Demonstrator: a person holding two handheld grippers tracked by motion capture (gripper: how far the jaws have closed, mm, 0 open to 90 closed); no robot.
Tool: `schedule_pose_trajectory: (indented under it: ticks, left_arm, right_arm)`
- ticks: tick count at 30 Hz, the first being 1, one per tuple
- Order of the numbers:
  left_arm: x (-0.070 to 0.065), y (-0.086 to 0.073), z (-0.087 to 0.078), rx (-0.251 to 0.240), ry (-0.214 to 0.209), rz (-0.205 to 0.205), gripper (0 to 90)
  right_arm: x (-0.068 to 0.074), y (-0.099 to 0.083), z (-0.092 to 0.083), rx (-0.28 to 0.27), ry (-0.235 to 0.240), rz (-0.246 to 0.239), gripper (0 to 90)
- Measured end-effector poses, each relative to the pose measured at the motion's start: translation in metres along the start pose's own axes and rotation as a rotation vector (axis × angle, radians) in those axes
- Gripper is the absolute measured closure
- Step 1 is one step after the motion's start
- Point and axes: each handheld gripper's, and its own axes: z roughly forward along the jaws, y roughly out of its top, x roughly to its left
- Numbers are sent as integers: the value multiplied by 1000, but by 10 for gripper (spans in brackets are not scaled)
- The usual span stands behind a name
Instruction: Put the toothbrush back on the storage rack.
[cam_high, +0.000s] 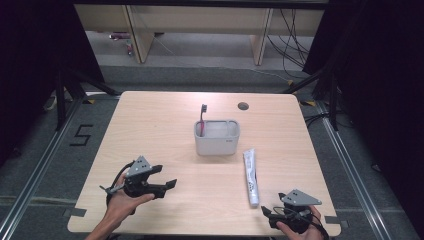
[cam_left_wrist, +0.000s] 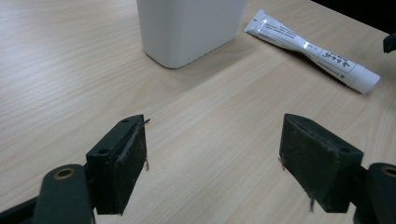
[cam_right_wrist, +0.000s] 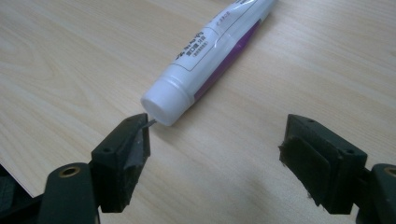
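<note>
Both tongs are spread wide with nothing between the jaws right now. My right tongs (cam_right_wrist: 215, 144) sit low at the bench's near right corner, pointed at the cap end of the toothpaste tube (cam_right_wrist: 210, 60), which lies flat just right of the bench's middle, cap toward the near edge. The cap is almost at my left jaw tip, so I reckon I need to slide over a bit to centre the tube before closing. My left tongs (cam_high: 162, 180) hover near the front left corner, aimed toward the grey holder (cam_high: 217, 136) at mid-bench. A toothbrush (cam_high: 202, 119) already stands in its left compartment, so the tube probably goes beside it.
</note>
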Motion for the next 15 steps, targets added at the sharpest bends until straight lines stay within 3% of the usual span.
schedule_pose_trajectory:
  ticks: [6,15]
  left_arm:
    - [-4,-8,-4,11,-11,8,229]
    - [-12,-20,-14,17,-18,13,228]
  right_arm:
    - [-4,0,0,-14,-2,-30,241]
    - [-2,-1,-1,-1,-1,-8,240]
